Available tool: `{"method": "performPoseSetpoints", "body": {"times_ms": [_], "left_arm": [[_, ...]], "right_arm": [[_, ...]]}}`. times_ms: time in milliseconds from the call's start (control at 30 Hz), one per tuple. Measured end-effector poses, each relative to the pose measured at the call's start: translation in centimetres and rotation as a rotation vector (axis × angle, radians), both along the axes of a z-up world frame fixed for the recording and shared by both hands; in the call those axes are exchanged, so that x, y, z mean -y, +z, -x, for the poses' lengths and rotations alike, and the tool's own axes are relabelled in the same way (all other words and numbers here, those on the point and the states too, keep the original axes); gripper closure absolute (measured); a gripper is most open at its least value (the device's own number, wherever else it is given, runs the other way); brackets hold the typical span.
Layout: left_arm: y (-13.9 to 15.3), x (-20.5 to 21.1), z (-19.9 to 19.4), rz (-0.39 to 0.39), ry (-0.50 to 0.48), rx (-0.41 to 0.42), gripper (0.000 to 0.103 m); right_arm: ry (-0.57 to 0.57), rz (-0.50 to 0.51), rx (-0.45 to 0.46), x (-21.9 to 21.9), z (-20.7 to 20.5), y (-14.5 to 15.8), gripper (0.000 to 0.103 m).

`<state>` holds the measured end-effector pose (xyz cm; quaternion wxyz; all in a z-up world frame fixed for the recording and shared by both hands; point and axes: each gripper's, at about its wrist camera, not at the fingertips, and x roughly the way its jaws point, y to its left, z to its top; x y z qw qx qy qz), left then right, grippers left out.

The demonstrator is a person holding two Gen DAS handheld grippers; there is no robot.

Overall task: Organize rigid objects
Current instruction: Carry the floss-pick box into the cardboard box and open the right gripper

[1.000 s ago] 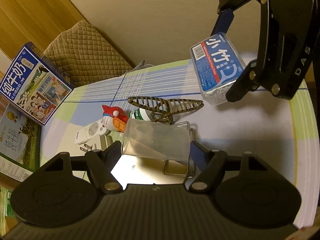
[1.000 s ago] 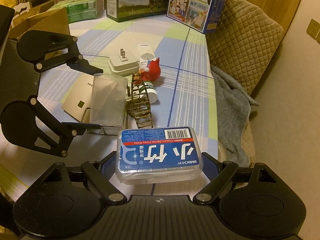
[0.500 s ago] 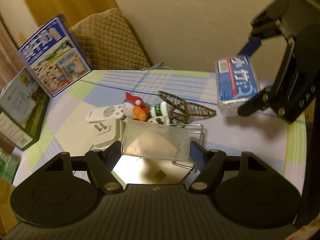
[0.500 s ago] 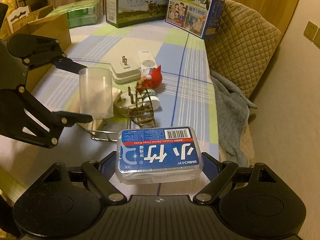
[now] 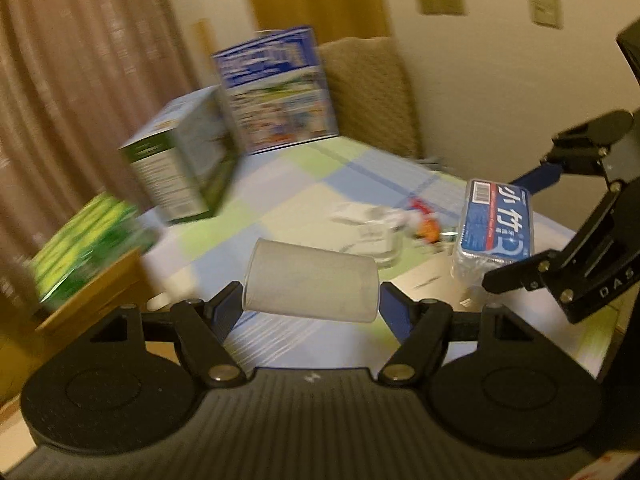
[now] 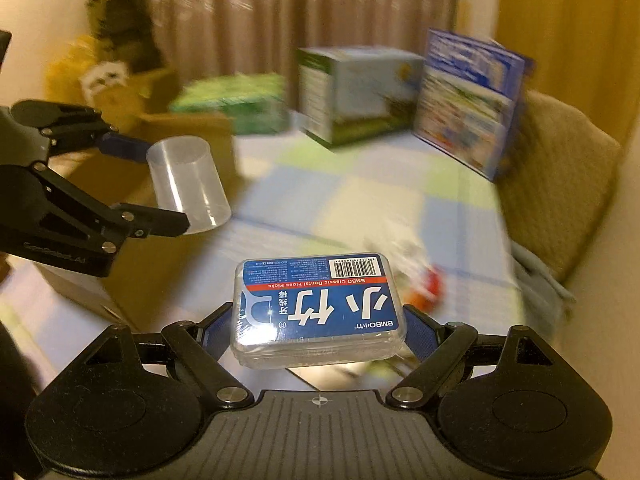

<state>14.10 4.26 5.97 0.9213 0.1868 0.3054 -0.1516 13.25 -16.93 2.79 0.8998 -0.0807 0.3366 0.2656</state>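
Observation:
My left gripper is shut on a frosted clear plastic cup, held sideways above the table; it also shows in the right wrist view. My right gripper is shut on a blue box of dental floss picks, which also shows at the right of the left wrist view. Both are lifted clear of the checked tablecloth. A red toy and white chargers lie blurred on the table.
A blue milk carton box, a green-and-white box and a green pack stand at the table's far end. A cardboard box is at the left. A quilted chair is on the right.
Both grippers have lifted and swung left toward the table's far end, each holding its object. The views are motion blurred. The table clutter has dropped away to the right.

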Motion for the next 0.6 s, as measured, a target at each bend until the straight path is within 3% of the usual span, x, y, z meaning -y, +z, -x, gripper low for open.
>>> {"method": "performPoseSetpoints", "body": {"times_ms": [133, 333, 600], "left_arm": [[1.4, -5.8, 1.6, -0.029, 0.119, 0.002, 0.033], [0.7, -13.0, 3.6, -0.048, 0.254, -0.036, 0.033], [-1.5, -17.0, 5.0, -0.011, 0.314, -0.084, 0.034]], "right_arm": [[0.112, -0.048, 0.026, -6.3, -0.1, 1.4, 0.02], [0.25, -0.084, 0.026, -15.1, -0.5, 1.4, 0.02], [0.302, -0.048, -0.009, -20.9, -2.4, -1.4, 0.02]]}}
